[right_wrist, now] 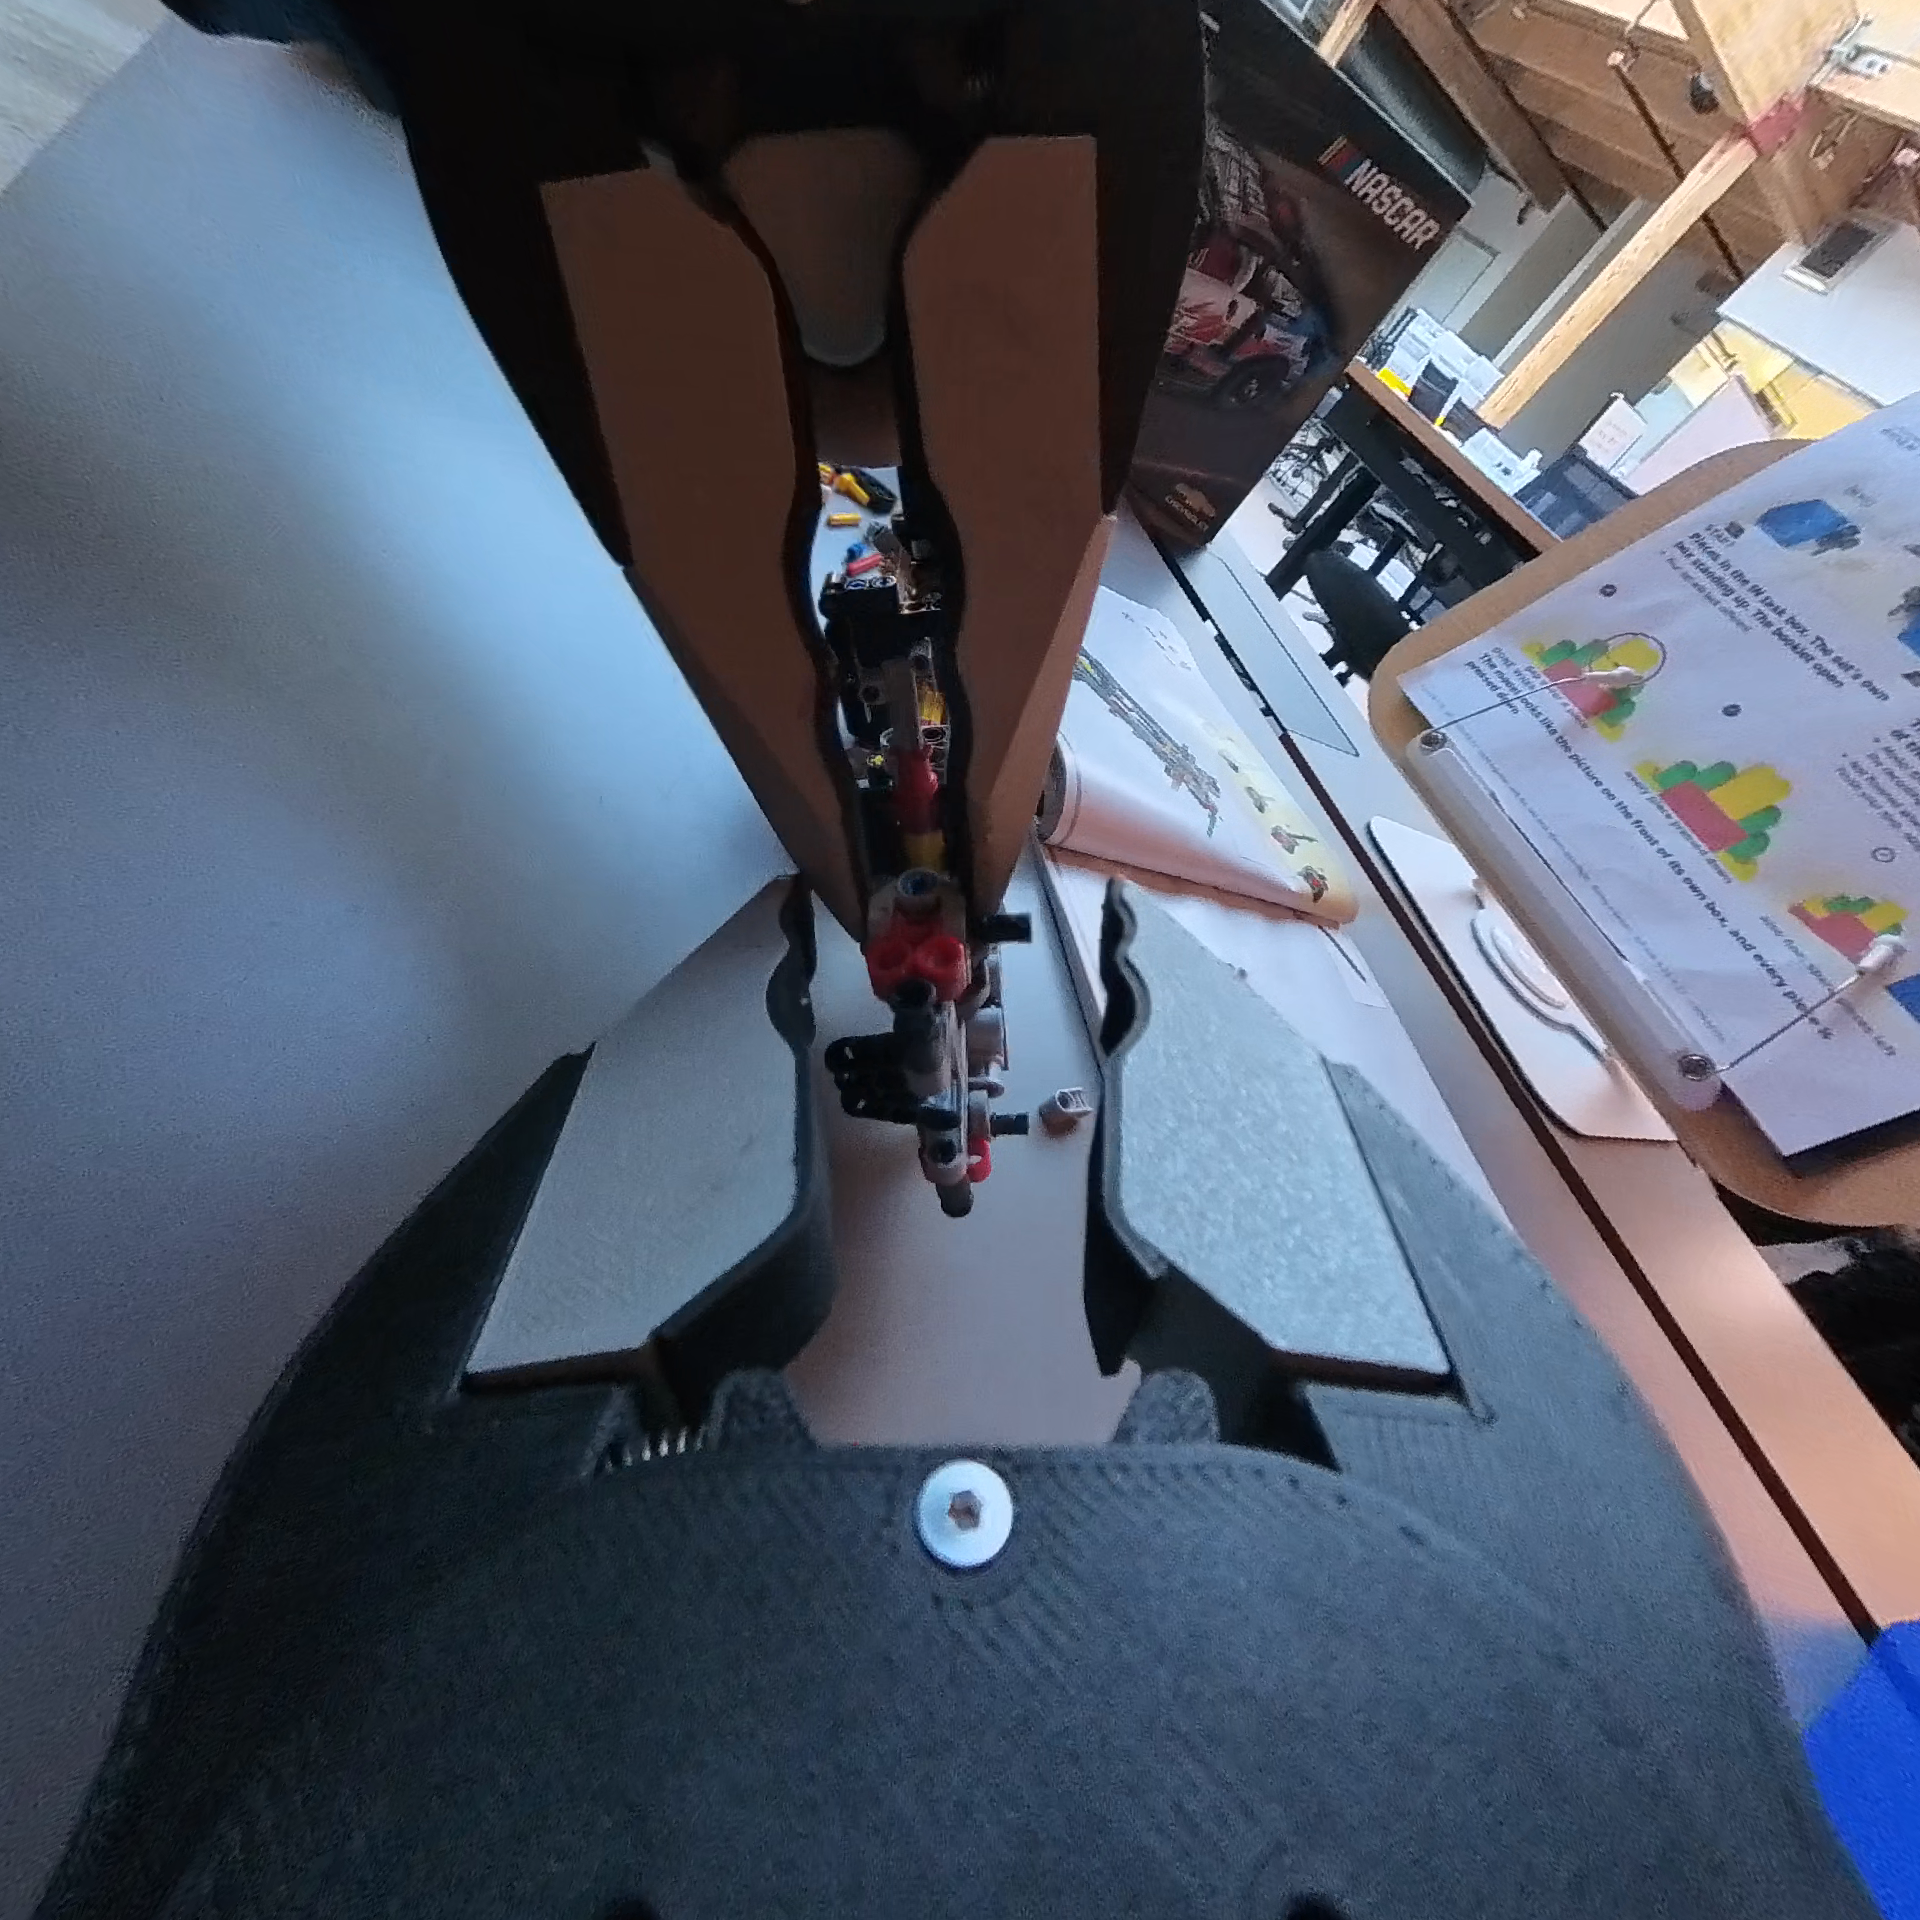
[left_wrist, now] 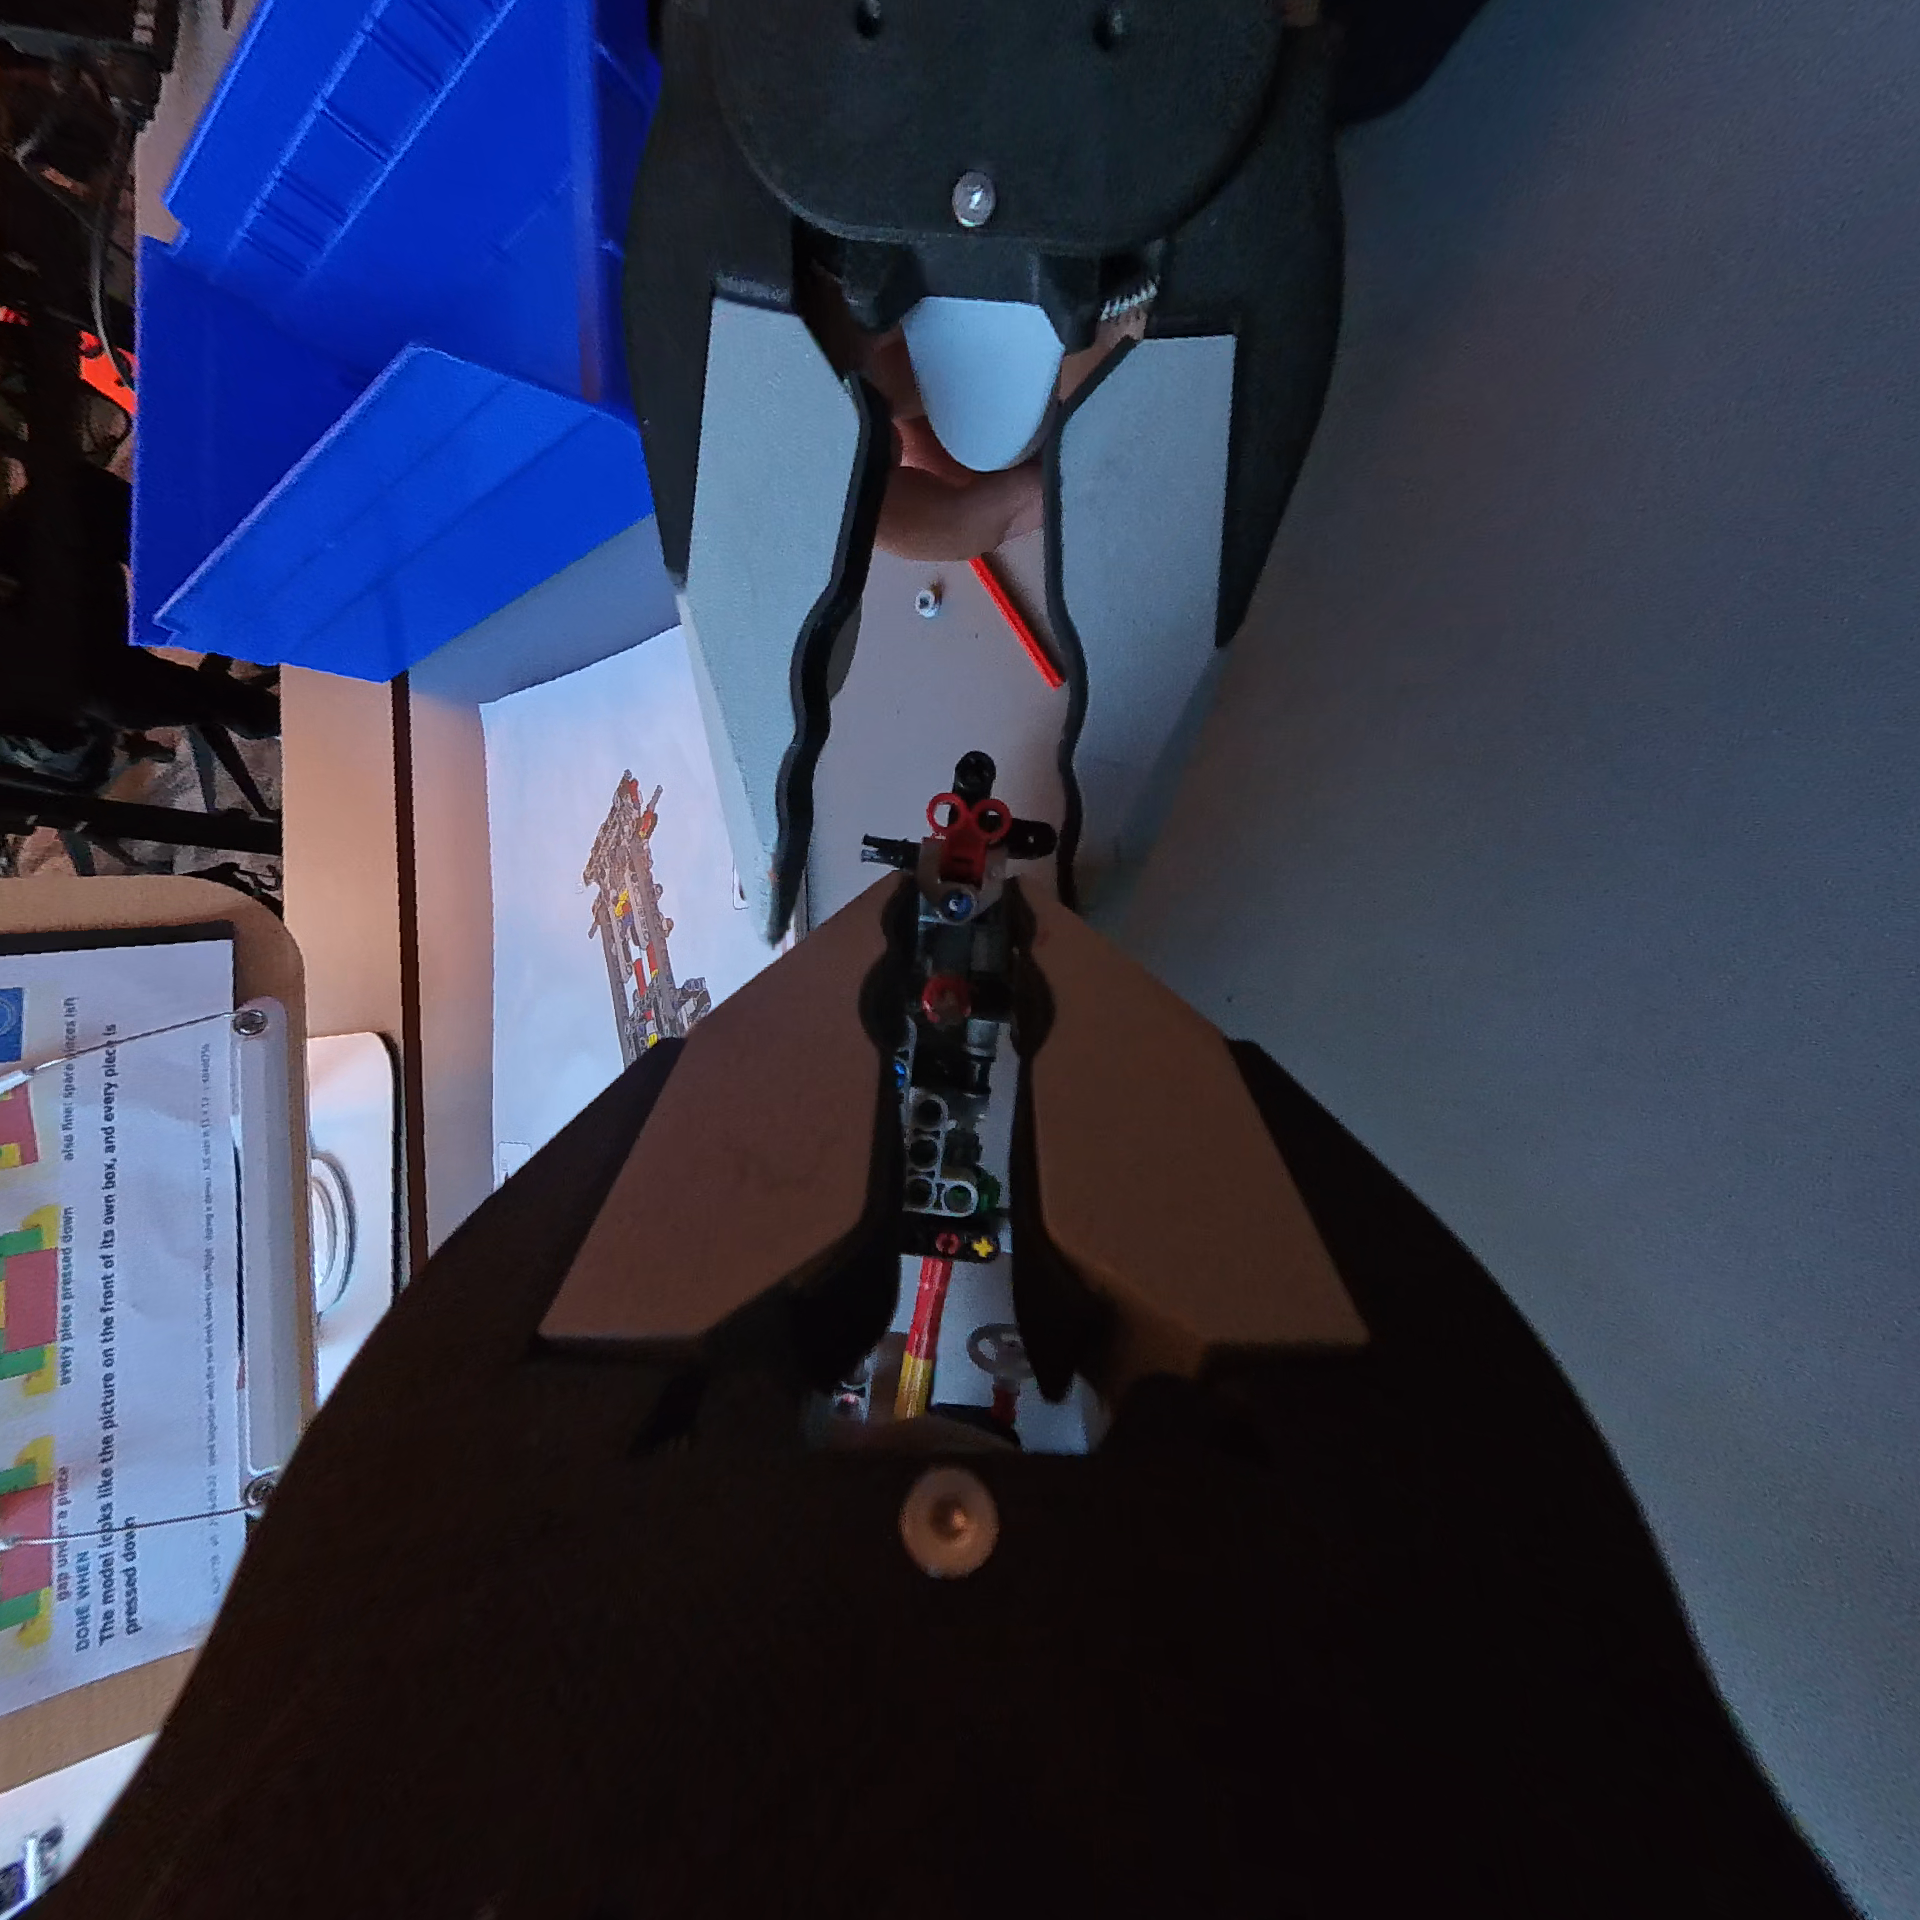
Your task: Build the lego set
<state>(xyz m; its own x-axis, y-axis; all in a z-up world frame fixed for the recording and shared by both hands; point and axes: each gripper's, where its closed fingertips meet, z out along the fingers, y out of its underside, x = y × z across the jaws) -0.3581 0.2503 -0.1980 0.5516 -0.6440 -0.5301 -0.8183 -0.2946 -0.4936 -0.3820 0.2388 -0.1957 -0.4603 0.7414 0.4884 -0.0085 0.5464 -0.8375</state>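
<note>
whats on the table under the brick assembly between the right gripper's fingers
Under the brick assembly a small grey piece lies on the white table, and the left view adds a thin red rod. Whatever sits directly beneath the assembly is covered.

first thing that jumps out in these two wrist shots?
The long, narrow brick-built assembly of black, grey, red and yellow parts, clamped lengthwise in the left claw. Its red-tipped end pokes out between the open fingers of the right claw, which faces it head-on without touching. Off to the side: stacked blue bins and an open instruction booklet.
</note>
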